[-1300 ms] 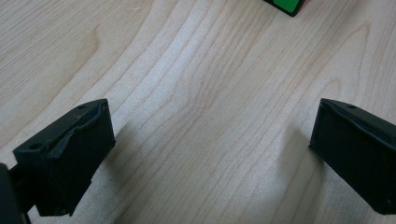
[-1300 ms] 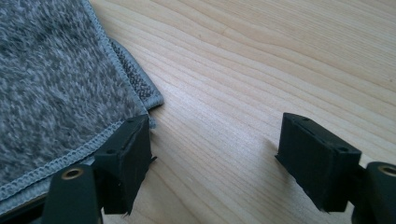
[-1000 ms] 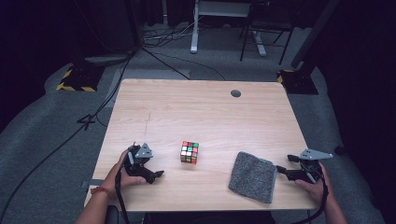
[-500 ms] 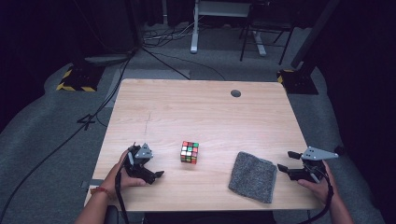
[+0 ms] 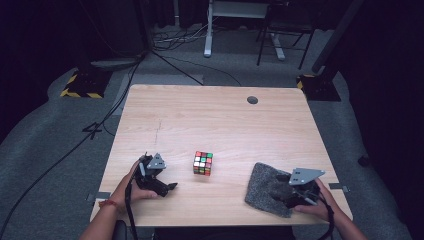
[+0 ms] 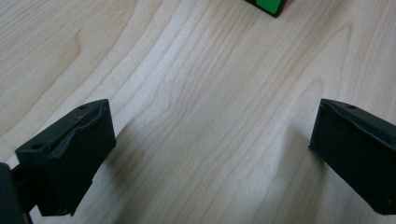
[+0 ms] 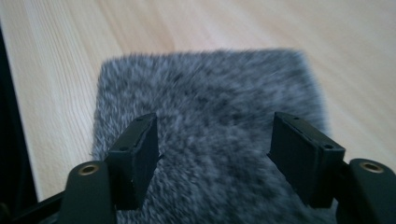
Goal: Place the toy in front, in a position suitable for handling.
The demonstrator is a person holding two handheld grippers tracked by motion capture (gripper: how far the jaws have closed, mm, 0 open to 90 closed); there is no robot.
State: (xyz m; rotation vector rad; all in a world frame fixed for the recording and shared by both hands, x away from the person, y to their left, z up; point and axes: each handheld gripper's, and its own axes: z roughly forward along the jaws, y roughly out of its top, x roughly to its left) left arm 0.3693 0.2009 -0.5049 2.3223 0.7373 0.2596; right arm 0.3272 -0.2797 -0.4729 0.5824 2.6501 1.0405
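cube (image 5: 203, 163): colourful, sits between my grippers, nothing blocking
cloth (image 5: 262, 187): fuzzy grey
right gripper (image 7: 212, 154): jaws wide, closing a bit over the cloth, holding nothing
left gripper (image 6: 210, 154): wide open, empty

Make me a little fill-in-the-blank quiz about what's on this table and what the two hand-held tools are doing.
1. The right gripper hangs over the grey furry ____, its jaws apart and just closing a little with nothing pinched.
2. The puzzle cube sits on the table between the cloth and the ____ gripper.
3. The left gripper has its jaws wide, with only bare ____ between them.
4. Near the table's far edge is a small round dark ____.

Missing words: cloth; left; wood; hole
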